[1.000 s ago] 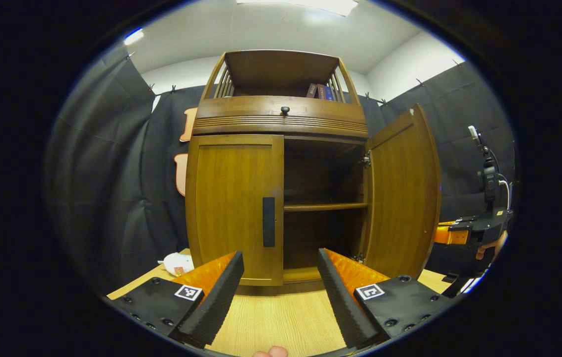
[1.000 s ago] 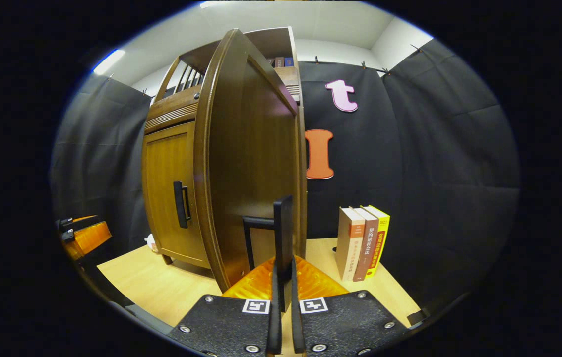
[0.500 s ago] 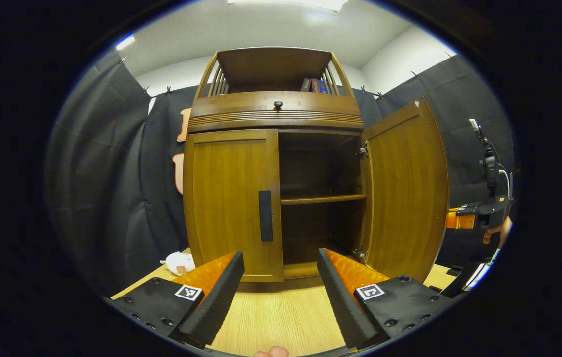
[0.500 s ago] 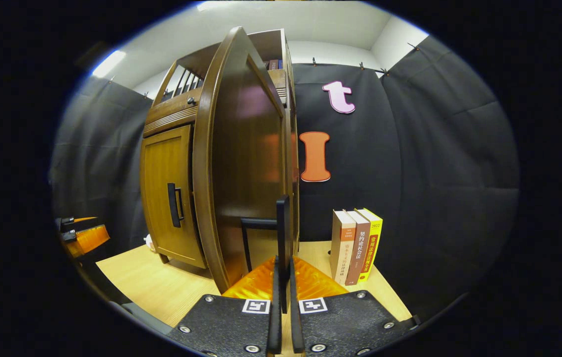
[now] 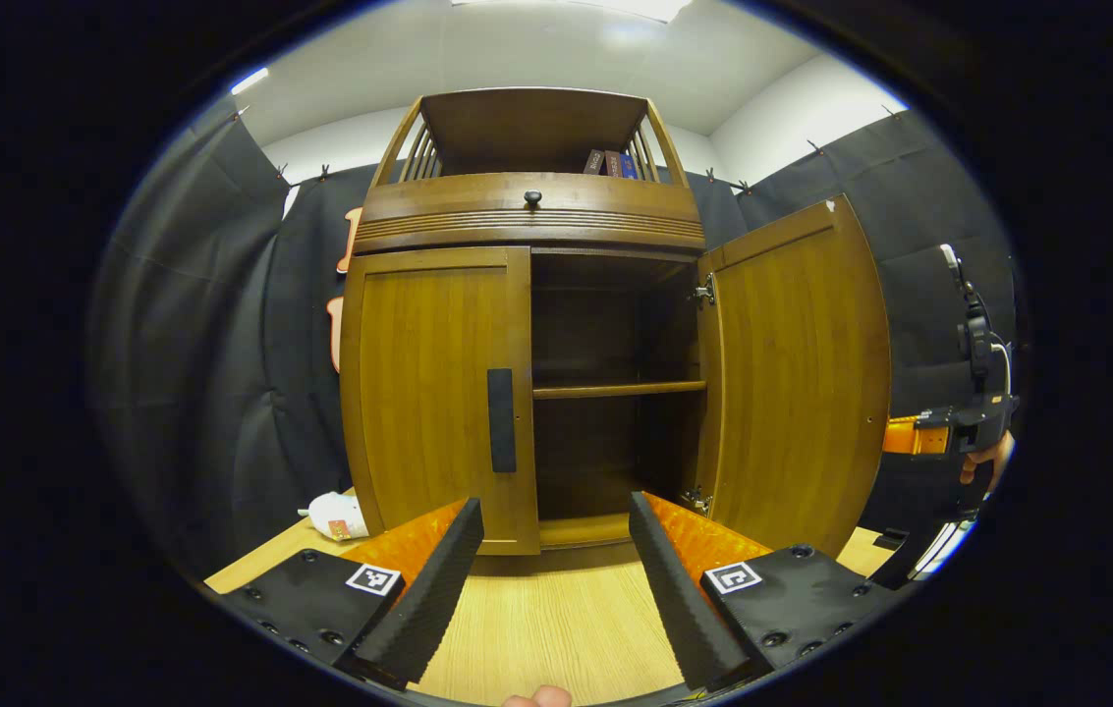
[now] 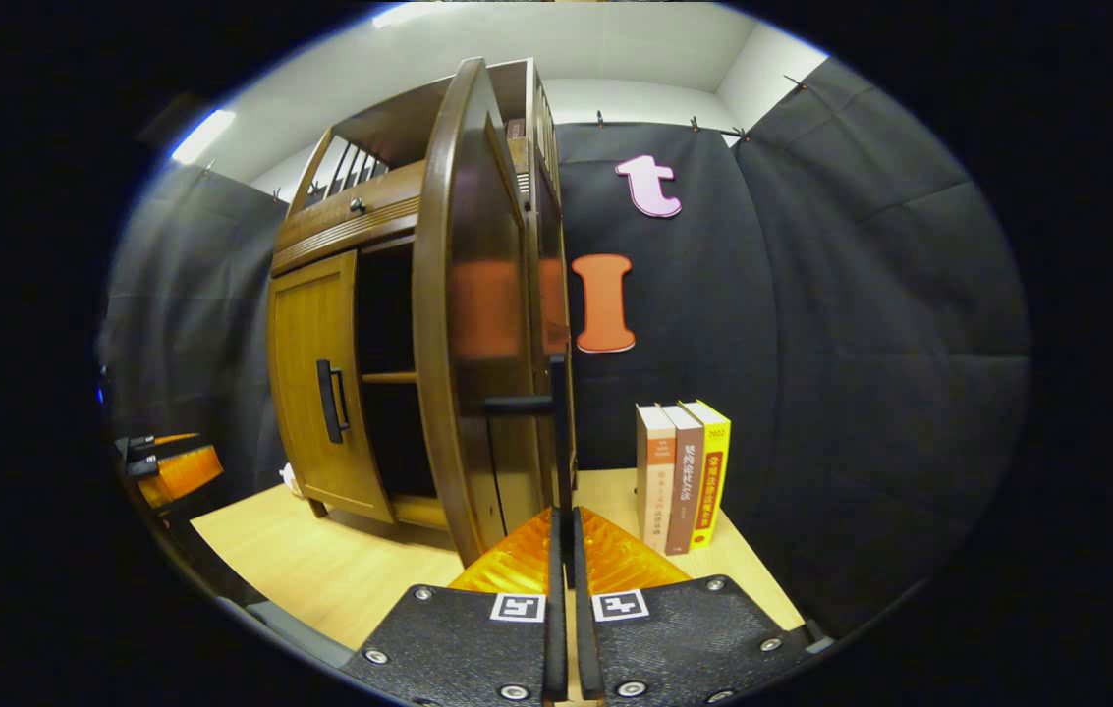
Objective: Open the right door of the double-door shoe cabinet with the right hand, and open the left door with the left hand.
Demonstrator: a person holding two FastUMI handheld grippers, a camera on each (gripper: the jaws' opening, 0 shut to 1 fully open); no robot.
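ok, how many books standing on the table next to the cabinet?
3. They stand upright in a row on the table, right of the open right door: a white-and-orange one, a brown one, a yellow one. More books sit on the cabinet's top shelf.

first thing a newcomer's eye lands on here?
The cabinet in the middle of the left gripper view, its right door swung wide and its left door shut. In the right gripper view, the right gripper is clamped on that open door's black handle, with three upright books beside it.
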